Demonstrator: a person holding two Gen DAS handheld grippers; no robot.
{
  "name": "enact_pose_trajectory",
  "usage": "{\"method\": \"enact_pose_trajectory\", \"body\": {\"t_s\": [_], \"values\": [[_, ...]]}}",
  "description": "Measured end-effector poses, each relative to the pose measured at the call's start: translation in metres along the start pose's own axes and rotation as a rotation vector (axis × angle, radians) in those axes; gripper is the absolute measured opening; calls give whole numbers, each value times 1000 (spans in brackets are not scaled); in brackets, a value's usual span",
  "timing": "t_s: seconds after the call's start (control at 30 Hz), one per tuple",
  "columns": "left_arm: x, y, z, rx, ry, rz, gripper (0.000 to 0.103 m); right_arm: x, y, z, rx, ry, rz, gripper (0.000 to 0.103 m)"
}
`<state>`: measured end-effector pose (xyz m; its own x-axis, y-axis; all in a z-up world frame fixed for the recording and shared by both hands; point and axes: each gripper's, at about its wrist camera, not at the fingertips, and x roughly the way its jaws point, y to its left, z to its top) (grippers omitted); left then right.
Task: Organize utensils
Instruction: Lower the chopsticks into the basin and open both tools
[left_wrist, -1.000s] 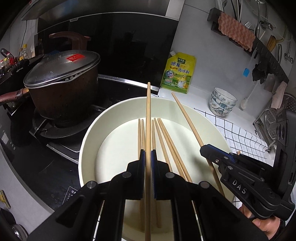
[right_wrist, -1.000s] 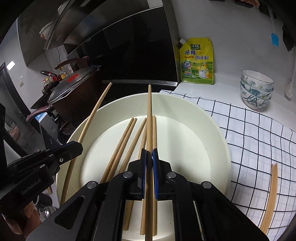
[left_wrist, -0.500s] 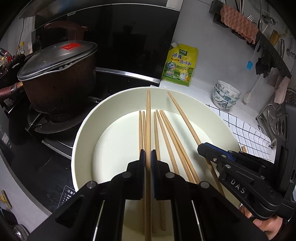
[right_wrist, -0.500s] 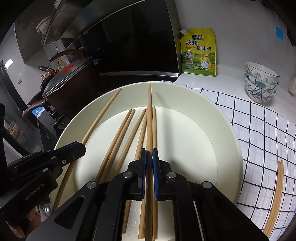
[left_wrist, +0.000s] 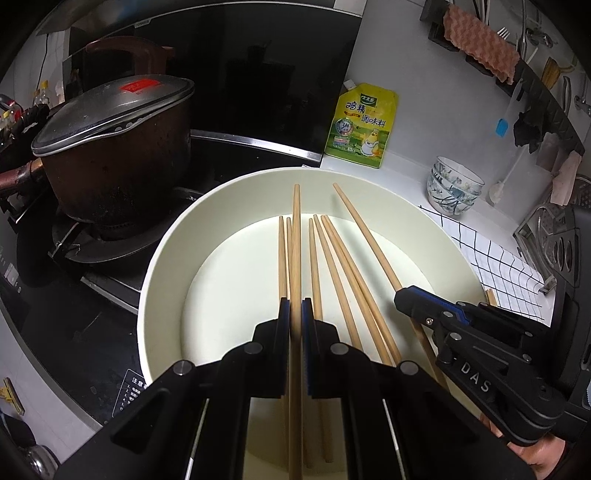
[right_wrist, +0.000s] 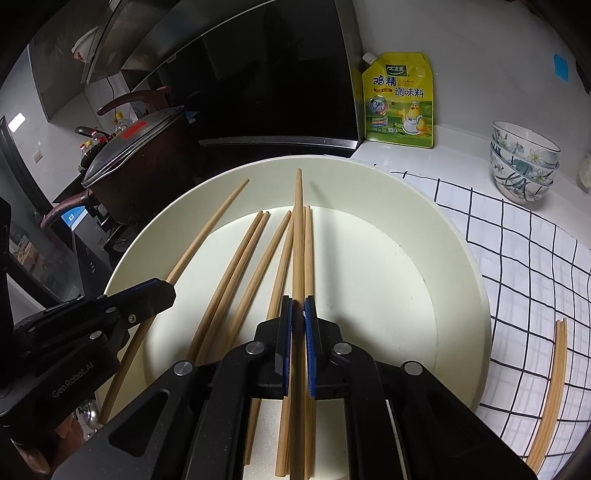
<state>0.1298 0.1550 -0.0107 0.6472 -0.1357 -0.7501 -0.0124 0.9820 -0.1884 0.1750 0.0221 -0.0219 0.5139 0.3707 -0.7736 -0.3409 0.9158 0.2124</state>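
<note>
A large white round basin (left_wrist: 162, 254) (right_wrist: 461, 258) holds several wooden chopsticks (left_wrist: 332, 269) (right_wrist: 236, 266) lying on its bottom. My left gripper (left_wrist: 295, 306) is shut on one chopstick (left_wrist: 296, 229) and holds it low over the basin, pointing at the far wall. My right gripper (right_wrist: 298, 306) is shut on another chopstick (right_wrist: 298, 221), also low over the basin. Each gripper shows in the other's view, the right (left_wrist: 406, 295) and the left (right_wrist: 162, 291), each with its chopstick.
A lidded brown pot (left_wrist: 110, 147) sits on the black stove at left. A yellow seasoning pouch (left_wrist: 364, 125) and stacked patterned bowls (left_wrist: 454, 188) stand at the back wall. A checked cloth (right_wrist: 524, 266) with more chopsticks (right_wrist: 550, 387) lies right of the basin.
Both grippers have lowered their chopsticks toward the basin; the tips that reached past the far rim now lie inside it. Both jaws stay shut.
</note>
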Motion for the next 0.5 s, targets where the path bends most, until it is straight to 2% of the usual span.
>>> {"method": "enact_pose_trajectory", "body": {"t_s": [0.13, 0.17, 0.27, 0.33, 0.4, 0.5], "values": [[-2, 3, 1, -11, -4, 10, 8, -2, -1, 0, 7, -4, -3, 7], [-2, 4, 1, -17, -4, 13, 8, -2, -2, 1, 10, -8, -4, 12], [-5, 8, 1, -36, -8, 15, 23, -7, -5, 1, 30, -24, -13, 25], [-7, 10, 2, -45, -19, 18, 41, -9, -7, 2, 36, -30, -11, 26], [-11, 10, 2, -46, -34, 22, 45, -12, -7, 2, 32, -35, -15, 26], [-14, 10, 3, -45, -42, 25, 45, -14, -6, 2, 26, -41, -16, 26]]}}
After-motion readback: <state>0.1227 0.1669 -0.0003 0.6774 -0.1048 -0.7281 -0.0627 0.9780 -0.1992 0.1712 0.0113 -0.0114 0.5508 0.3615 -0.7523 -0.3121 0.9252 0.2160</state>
